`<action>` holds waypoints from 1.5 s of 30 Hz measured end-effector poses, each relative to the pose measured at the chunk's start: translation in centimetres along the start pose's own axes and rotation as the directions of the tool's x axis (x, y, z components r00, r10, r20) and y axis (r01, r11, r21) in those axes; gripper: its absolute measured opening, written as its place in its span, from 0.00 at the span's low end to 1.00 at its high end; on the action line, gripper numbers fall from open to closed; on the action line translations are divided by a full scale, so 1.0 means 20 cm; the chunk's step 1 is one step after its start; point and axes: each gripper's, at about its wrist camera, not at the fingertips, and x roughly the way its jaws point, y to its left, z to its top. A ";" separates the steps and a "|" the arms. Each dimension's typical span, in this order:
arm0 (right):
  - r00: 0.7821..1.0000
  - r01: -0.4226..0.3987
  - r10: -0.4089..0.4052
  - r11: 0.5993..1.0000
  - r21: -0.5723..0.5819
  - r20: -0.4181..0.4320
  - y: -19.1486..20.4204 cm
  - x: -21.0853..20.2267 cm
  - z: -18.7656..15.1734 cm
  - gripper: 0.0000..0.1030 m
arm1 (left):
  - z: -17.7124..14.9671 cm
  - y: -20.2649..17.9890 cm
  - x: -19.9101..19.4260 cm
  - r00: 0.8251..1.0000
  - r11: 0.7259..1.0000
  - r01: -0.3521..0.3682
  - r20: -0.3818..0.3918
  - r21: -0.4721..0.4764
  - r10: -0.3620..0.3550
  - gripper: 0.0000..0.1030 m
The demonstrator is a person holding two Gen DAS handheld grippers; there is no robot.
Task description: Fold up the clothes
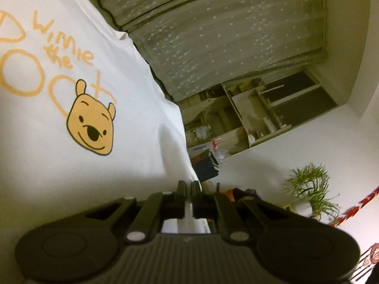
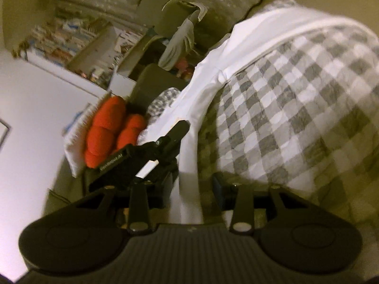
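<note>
The white cotton T-shirt with an orange bear-face print (image 1: pixel 90 127) lies spread on a grey-and-white checked quilt (image 2: pixel 296 108) on the bed. The left tool (image 1: pixel 189 189) is pinched tight on the shirt's edge. The right tool (image 2: pixel 196 156) stands partly open, a white fold running between its fingers. Beyond, a starred curtain (image 1: pixel 225 42) and a green potted plant (image 1: pixel 310 189).

Ahead of left gripper (image 1: pixel 189 187): blocked by white shirt (image 1: pixel 71 130).
Right side: checked quilt (image 2: pixel 296 108) lies bare.
Left side: crowded by red cushion (image 2: pixel 106 130).
</note>
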 end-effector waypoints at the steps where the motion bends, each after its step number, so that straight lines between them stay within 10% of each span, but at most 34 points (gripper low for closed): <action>1: 1.000 -0.014 0.014 1.000 0.017 -0.002 -0.01 0.00 0.00 0.28 | -0.01 0.00 0.01 1.000 1.000 -0.006 -0.002 0.008 0.006 0.04; 12: 0.989 0.130 -0.126 0.991 -0.043 0.076 0.05 -0.15 -0.01 0.06 | -0.02 -0.06 0.05 0.992 0.987 -0.123 -0.010 0.102 0.125 0.06; 19: 0.977 0.183 -0.179 0.983 -0.023 0.113 0.02 -0.18 0.04 0.14 | -0.09 -0.26 0.13 0.949 0.853 -0.301 0.040 0.426 0.314 0.05; 25: 0.974 0.211 -0.205 0.976 -0.058 0.095 0.02 -0.07 0.13 0.16 | 0.00 -0.27 0.16 0.935 0.849 -0.345 0.068 0.401 0.348 0.07; 29: 0.970 0.233 -0.226 0.969 -0.083 0.088 0.00 -0.04 0.17 0.16 | 0.03 -0.33 0.20 0.932 0.831 -0.353 0.079 0.431 0.355 0.36; 35: 0.971 0.235 -0.229 0.965 -0.112 0.064 -0.01 0.01 0.20 0.16 | 0.05 -0.33 0.30 0.910 0.792 -0.401 0.102 0.460 0.402 0.28; 38: 0.973 0.231 -0.227 0.964 -0.132 0.050 0.00 0.04 0.22 0.23 | 0.08 -0.29 0.31 0.917 0.815 -0.387 0.089 0.431 0.388 0.06; 40: 0.980 0.199 -0.194 0.969 -0.144 0.049 0.01 0.05 0.23 0.43 | 0.11 -0.22 0.29 0.940 0.875 -0.335 0.062 0.350 0.335 0.05; 45: 0.986 0.168 -0.164 0.973 -0.159 0.035 0.02 0.13 0.26 0.45 | 0.17 0.02 0.19 0.993 0.994 -0.107 0.045 0.038 0.105 0.04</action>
